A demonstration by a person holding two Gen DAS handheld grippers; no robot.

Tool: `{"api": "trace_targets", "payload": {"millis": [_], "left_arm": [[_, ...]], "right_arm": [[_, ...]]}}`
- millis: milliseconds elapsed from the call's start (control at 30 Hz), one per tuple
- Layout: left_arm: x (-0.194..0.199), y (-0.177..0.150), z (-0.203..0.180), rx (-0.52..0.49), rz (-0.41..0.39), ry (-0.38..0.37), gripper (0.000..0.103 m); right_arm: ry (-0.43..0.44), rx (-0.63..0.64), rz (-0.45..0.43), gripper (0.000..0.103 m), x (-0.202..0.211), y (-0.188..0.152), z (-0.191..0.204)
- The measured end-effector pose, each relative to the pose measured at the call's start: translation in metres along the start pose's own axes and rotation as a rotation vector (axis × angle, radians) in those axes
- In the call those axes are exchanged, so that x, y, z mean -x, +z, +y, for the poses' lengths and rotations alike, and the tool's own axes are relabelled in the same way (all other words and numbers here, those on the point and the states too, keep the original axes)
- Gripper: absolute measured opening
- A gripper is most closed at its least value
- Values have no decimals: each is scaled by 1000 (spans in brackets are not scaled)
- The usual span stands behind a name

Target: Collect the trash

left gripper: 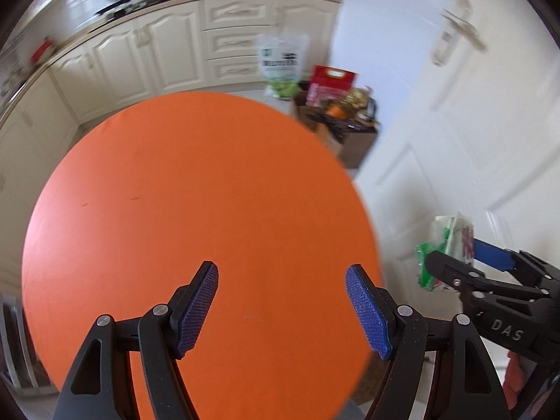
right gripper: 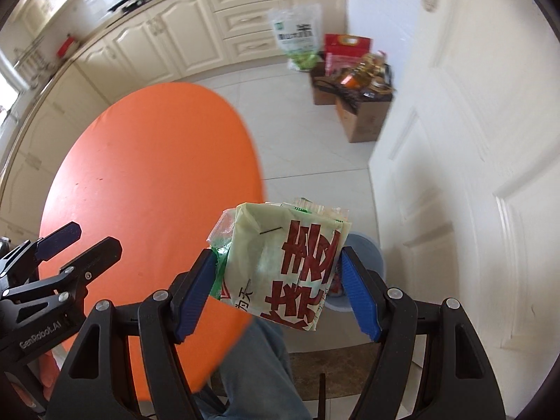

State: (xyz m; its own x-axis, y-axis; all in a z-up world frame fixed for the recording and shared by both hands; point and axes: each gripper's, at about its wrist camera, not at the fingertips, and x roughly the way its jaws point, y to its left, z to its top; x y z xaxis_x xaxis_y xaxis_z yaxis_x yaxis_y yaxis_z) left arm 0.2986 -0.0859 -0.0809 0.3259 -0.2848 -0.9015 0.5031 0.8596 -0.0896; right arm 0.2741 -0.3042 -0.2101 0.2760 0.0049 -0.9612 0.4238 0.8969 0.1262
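Holding a crumpled pale-green plastic wrapper with big red printed characters (right gripper: 287, 266), the right gripper (right gripper: 278, 290) has its blue pads pressed against the packet's two sides, so the trash is firmly grasped and lifted clear of the round orange tabletop (right gripper: 150, 175). In the right wrist view the wrapper hangs past the tabletop's edge, above the white tiled floor, and right behind it sits a pale blue round bin (right gripper: 367, 245), partly hidden by the packet and the gripper's finger. A leg in blue jeans (right gripper: 259, 367) shows below.

The left gripper (left gripper: 281, 309) stands with its jaws spread wide and nothing between them, poised over the bare orange surface. From its camera the right gripper (left gripper: 455, 262) appears off to the side, beyond the tabletop's rim, with the same wrapper (left gripper: 448, 248) clamped in it.

As a judgement: the pick-up looks finished, since no other litter shows on the tabletop in either view, and the packet is already close to the bin. What seems left is bringing the wrapper squarely over the bin's opening and letting it go. Whether more trash lies elsewhere cannot be told; the brown cardboard boxes filled with bottles and packages (right gripper: 353, 98) by the white door look like stored goods, not litter.
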Motion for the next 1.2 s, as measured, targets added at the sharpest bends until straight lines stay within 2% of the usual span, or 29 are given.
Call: {"api": "trace_targets", "payload": {"millis": [100, 267, 400, 533, 667, 867, 1100, 1200], "left_arm": [[-4, -5, -43, -77, 15, -44, 71], [-23, -11, -97, -193, 52, -88, 71], [-52, 2, -130, -251, 105, -88, 71], [-84, 18, -166, -279, 152, -76, 71], [-111, 32, -177, -284, 181, -44, 71], [-150, 48, -190, -259, 225, -10, 71], [-170, 53, -196, -225, 240, 9, 71], [-162, 47, -190, -209, 232, 12, 72]], "right_arm": [[-1, -65, -4, 72, 9, -15, -39], [-52, -154, -13, 72, 16, -37, -100], [-90, -207, 18, 72, 3, -48, -141], [-89, -228, 54, 73, -18, -50, -160], [-53, -258, 105, 76, -41, -47, -171], [-7, -311, 179, 76, -69, -49, -184], [3, -346, 156, 79, -67, -52, -195], [3, -331, 125, 80, -60, -57, -194]]}}
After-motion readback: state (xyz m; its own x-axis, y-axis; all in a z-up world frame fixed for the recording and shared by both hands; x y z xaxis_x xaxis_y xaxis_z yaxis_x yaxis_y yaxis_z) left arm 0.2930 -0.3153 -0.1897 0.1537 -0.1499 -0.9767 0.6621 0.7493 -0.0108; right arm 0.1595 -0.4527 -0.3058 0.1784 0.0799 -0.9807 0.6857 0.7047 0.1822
